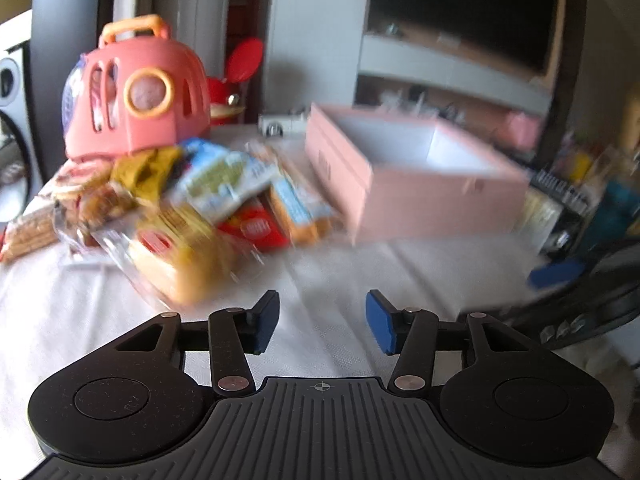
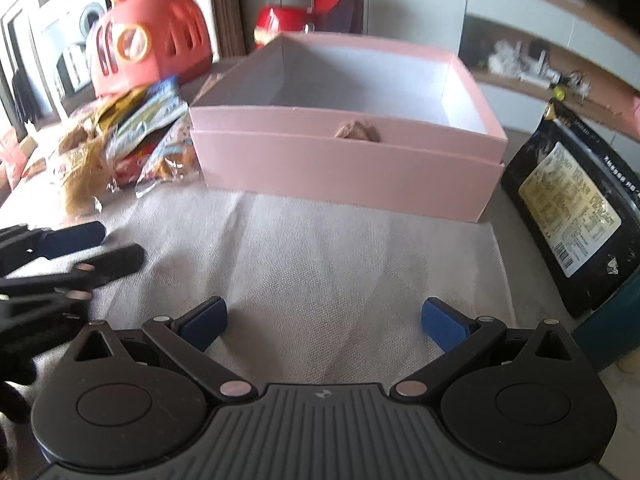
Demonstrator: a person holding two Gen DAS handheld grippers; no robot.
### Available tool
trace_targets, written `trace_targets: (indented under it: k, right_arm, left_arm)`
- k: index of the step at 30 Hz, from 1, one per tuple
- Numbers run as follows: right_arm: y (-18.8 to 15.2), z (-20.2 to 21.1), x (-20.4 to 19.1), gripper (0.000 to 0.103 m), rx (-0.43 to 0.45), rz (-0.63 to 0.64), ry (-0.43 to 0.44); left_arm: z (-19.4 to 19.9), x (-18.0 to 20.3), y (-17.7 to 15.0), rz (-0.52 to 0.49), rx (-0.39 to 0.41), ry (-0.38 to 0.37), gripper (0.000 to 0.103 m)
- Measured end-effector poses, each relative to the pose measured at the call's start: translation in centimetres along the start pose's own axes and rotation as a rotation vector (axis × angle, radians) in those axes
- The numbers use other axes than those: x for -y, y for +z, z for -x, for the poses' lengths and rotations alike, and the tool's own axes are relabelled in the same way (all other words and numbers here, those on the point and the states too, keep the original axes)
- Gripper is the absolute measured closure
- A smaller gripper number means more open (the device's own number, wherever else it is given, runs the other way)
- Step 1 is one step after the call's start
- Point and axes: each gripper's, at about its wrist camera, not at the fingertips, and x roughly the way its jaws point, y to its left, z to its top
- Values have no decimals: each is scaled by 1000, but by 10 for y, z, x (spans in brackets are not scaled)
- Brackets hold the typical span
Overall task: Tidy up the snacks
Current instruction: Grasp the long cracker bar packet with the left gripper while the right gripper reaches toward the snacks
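A pile of wrapped snacks (image 1: 188, 208) lies on the white cloth, left of an open pink box (image 1: 404, 172). My left gripper (image 1: 322, 322) is open and empty, low over the cloth just in front of the pile. My right gripper (image 2: 324, 326) is open and empty, facing the pink box (image 2: 344, 168). A brown snack (image 2: 357, 132) shows just over the box's front wall. The snack pile (image 2: 132, 140) lies left of the box in this view. The left gripper (image 2: 76, 252) shows at the left edge of the right wrist view.
A coral toy carrier (image 1: 136, 92) stands behind the pile, with a red toy (image 1: 228, 88) beside it. A black packet (image 2: 572, 204) leans at the right of the box. The cloth's right edge (image 2: 500, 280) lies near it. Shelves with clutter stand behind.
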Motion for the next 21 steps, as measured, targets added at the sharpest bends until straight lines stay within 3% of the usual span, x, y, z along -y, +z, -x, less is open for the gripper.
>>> trace_targets:
  k: [3, 5, 7, 9, 12, 15, 17, 19, 21]
  right_arm:
    - [9, -3, -7, 0, -62, 47, 19]
    - [19, 0, -16, 5, -64, 94, 15]
    - [30, 11, -33, 6, 16, 152, -23]
    - [45, 23, -58, 6, 94, 230, -34]
    - [77, 36, -98, 5, 189, 289, -23]
    - [115, 33, -128, 5, 170, 311, 70]
    - [135, 24, -148, 5, 126, 320, 131]
    - [144, 15, -163, 5, 114, 318, 126]
    - [149, 9, -174, 5, 102, 327, 115]
  left_arm:
    - [20, -51, 22, 45, 80, 26, 48]
    - [25, -101, 40, 127, 113, 87, 49]
    - [22, -152, 54, 226, 133, 145, 51]
    - [9, -200, 66, 320, 99, 190, 51]
    - [-17, -257, 77, 450, 59, 166, 51]
    - [-43, -288, 92, 540, 76, 118, 51]
    - [-64, -297, 103, 531, 69, 106, 51]
    - [-86, -302, 110, 483, 19, 119, 51]
    - [-99, -304, 106, 463, -50, 79, 56]
